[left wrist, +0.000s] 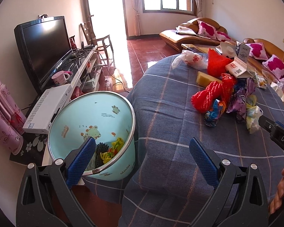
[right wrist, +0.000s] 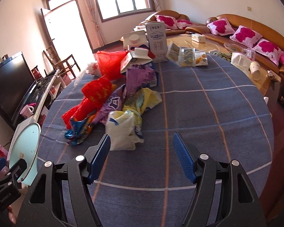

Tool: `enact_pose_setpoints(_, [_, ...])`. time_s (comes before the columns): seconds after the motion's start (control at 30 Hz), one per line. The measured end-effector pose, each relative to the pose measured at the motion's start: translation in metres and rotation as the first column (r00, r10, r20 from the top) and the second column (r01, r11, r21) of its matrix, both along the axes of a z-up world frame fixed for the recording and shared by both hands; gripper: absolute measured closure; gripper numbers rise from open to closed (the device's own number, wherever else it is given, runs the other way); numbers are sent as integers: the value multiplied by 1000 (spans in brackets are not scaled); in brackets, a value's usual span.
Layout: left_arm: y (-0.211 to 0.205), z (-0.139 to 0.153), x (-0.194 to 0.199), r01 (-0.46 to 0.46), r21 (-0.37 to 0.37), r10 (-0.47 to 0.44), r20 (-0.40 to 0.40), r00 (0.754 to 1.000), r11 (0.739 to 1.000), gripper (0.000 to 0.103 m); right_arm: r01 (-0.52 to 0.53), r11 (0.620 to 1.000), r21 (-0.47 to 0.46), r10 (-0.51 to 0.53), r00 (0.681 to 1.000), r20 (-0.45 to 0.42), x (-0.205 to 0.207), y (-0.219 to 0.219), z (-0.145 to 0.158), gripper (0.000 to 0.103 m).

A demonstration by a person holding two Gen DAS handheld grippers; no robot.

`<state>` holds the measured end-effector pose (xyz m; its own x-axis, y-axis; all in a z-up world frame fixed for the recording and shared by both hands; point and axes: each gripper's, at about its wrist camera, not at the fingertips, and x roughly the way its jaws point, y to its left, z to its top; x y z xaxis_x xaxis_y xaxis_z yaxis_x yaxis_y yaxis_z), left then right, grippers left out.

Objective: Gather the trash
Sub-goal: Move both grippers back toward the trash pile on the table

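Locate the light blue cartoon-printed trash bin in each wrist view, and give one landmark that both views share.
Left wrist view: the light blue cartoon-printed trash bin is lower left, tilted so its mouth faces the camera, beside the table edge, wrappers inside.
Right wrist view: only a sliver of its rim and inner wall shows at the far left edge, behind the left gripper.
Shared landmark: the black flat-screen television.

Trash pile (right wrist: 111,94) lies on the table (right wrist: 208,123); bin (left wrist: 96,124) stands left, beside the table's edge.
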<state>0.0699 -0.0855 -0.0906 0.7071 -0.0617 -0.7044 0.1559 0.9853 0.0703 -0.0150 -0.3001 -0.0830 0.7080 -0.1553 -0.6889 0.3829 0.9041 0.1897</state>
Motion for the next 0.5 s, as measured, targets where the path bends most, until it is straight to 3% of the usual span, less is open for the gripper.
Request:
enact_pose_setpoints(0.23, [-20, -17, 3, 58, 3, -58, -33, 998, 998, 6, 35, 999, 21, -35, 999, -28, -2, -21, -13, 35])
enact_pose_setpoints(0.5, [-27, -32, 16, 67, 8, -66, -72, 995, 998, 6, -50, 998, 34, 50, 999, -2, 18, -1, -4, 35])
